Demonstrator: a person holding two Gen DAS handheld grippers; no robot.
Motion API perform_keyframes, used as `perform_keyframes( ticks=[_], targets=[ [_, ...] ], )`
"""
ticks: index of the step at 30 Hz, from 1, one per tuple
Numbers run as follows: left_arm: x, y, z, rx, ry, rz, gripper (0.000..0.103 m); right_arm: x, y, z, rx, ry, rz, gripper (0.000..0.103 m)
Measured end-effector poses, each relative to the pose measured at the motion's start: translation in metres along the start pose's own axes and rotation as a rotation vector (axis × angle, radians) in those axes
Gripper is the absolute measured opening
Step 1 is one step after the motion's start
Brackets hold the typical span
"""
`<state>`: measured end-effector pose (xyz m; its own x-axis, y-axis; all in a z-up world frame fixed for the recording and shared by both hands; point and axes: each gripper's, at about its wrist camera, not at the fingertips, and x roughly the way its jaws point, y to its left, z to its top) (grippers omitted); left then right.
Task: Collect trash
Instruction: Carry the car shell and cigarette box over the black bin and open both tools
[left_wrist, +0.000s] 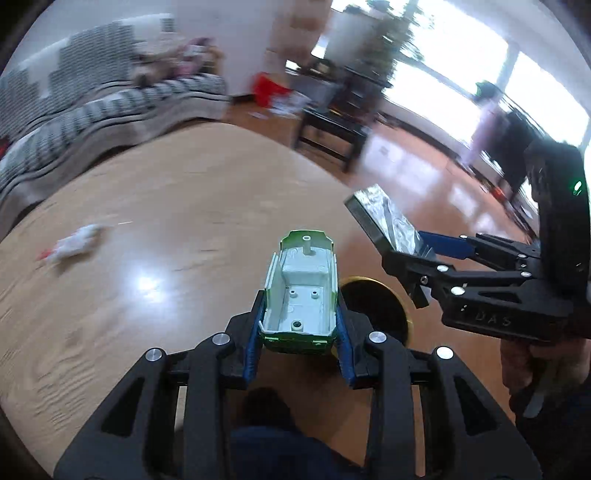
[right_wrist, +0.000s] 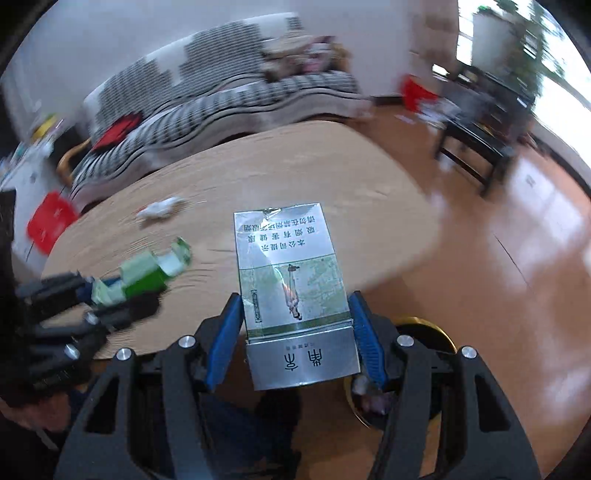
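1. The left gripper (left_wrist: 301, 328) is clamping a green-and-white plastic shell (left_wrist: 301, 291) by its long sides, carrying it above the table (left_wrist: 147, 192)
2. The right gripper (right_wrist: 295, 343) is pinching a cigarette pack (right_wrist: 295, 295) across its width, near the lid end
3. Both pieces are looking light; the shell seems stiff, the pack crushable and glossy, so a gentle squeeze across flat faces is suiting them
4. A crumpled tissue (left_wrist: 74, 245) is lying on the table, soft and easy to pinch anywhere
5. A dark gold-rimmed bin (left_wrist: 376, 306) is sitting below the grippers
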<state>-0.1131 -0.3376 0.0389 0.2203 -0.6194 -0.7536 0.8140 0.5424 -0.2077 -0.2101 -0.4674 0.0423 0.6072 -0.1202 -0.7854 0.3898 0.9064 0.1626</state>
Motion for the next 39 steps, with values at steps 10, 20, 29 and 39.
perform_keyframes(
  ticks=[10,20,29,39],
  targets=[
    [0.114,-0.096,-0.013,0.1,0.155,-0.114,0.033,-0.019,-0.128,-0.071,0.257,0.018,-0.107,0.058],
    [0.182,-0.09,-0.031,0.105,0.265,-0.129,0.033,0.014,-0.17,-0.109,0.368,0.073,-0.11,0.058],
    [0.202,-0.093,-0.026,0.099,0.288,-0.132,0.033,0.032,-0.174,-0.109,0.403,0.09,-0.104,0.058],
    [0.211,-0.096,-0.016,0.097,0.282,-0.089,0.068,0.037,-0.181,-0.108,0.425,0.103,-0.111,0.065]
  ],
)
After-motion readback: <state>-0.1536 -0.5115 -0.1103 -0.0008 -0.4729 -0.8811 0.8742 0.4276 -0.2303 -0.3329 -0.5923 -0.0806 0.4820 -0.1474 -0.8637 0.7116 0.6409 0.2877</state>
